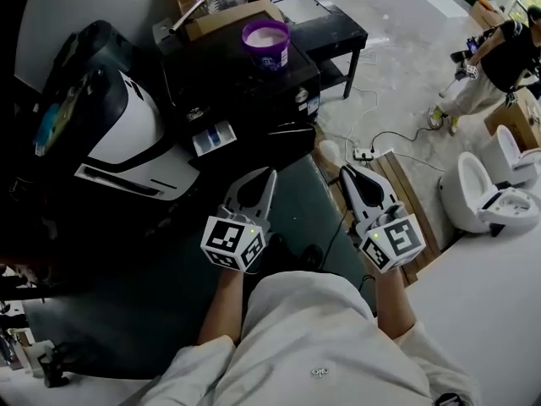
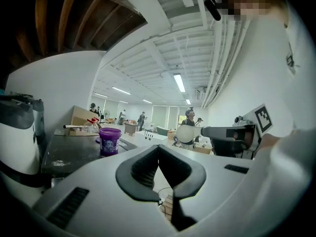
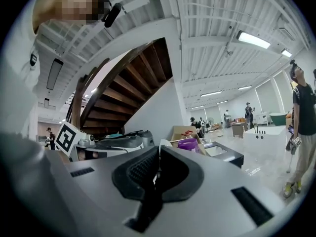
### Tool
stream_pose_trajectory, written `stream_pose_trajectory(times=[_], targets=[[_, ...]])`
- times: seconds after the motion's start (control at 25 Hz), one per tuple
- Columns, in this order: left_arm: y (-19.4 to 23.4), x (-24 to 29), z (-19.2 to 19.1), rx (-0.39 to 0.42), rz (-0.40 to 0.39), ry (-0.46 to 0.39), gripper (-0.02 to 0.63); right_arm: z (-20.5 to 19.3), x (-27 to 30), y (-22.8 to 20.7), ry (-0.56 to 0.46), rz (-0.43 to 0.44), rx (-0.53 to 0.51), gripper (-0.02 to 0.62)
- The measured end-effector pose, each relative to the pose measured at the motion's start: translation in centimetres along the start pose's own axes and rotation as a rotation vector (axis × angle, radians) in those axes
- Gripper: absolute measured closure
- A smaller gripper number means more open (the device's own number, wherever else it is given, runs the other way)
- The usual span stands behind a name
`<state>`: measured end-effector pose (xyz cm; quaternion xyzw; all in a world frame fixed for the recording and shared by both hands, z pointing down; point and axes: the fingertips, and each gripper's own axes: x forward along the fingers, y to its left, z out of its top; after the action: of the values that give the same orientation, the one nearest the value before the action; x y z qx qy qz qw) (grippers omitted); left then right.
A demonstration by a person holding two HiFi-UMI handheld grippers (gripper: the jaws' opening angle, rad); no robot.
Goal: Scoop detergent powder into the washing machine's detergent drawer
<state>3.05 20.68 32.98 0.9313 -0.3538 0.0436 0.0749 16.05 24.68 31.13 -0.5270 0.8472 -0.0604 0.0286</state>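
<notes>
A purple detergent tub [image 1: 265,42] stands open, with white powder inside, on top of a black machine [image 1: 245,83]. Below it a small white and blue tray [image 1: 212,137], apparently the detergent drawer, juts out of the machine's front. My left gripper [image 1: 270,173] hovers just in front of that machine, shut and empty. My right gripper [image 1: 347,172] is level with it a little to the right, also shut with nothing held. The tub [image 2: 109,139] shows left of the jaws in the left gripper view, and the tub [image 3: 187,144] shows just past the jaws in the right gripper view.
A black and white appliance [image 1: 110,125] fills the left. A cardboard box [image 1: 211,2] with bottles sits behind the tub, and a low black table [image 1: 330,24] stands beside it. A power strip [image 1: 365,153] with cables, wooden slats [image 1: 406,193], white toilets [image 1: 490,197] and a person [image 1: 499,57] are to the right.
</notes>
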Motion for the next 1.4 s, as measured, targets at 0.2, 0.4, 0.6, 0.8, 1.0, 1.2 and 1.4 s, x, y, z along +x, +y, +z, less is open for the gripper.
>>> stream_pose_trajectory(times=[0.2,0.4,0.6,0.8,1.0,1.2,1.4], targets=[[0.3,-0.2,-0.6,0.001,0.006,0.019,0.586,-0.6,0.6,0.1,0.011,0.0,0.012,0.584],[1.0,0.0,-1.0,-0.016,-0.004,0.027,0.586,-1.1,1.4,0.1,0.032,-0.002,0.015,0.584],[2.5,1.3,-1.0,-0.006,-0.007,0.038,0.586,-1.3,3.5,-0.6,0.054,-0.007,0.016,0.584],[5.1,2.8,-0.6,-0.003,-0.01,0.045,0.586,-0.9,6.6,-1.3,0.069,-0.007,0.006,0.584],[7.9,4.9,-0.3,0.0,-0.013,0.057,0.586,-0.7,10.0,-2.4,0.086,-0.01,0.0,0.584],[10.8,7.5,0.3,-0.003,-0.031,0.068,0.586,-0.4,13.7,-3.8,0.097,-0.02,0.002,0.584],[13.6,9.9,1.1,0.007,-0.051,0.07,0.586,-0.1,17.3,-5.2,0.103,-0.031,0.003,0.584]])
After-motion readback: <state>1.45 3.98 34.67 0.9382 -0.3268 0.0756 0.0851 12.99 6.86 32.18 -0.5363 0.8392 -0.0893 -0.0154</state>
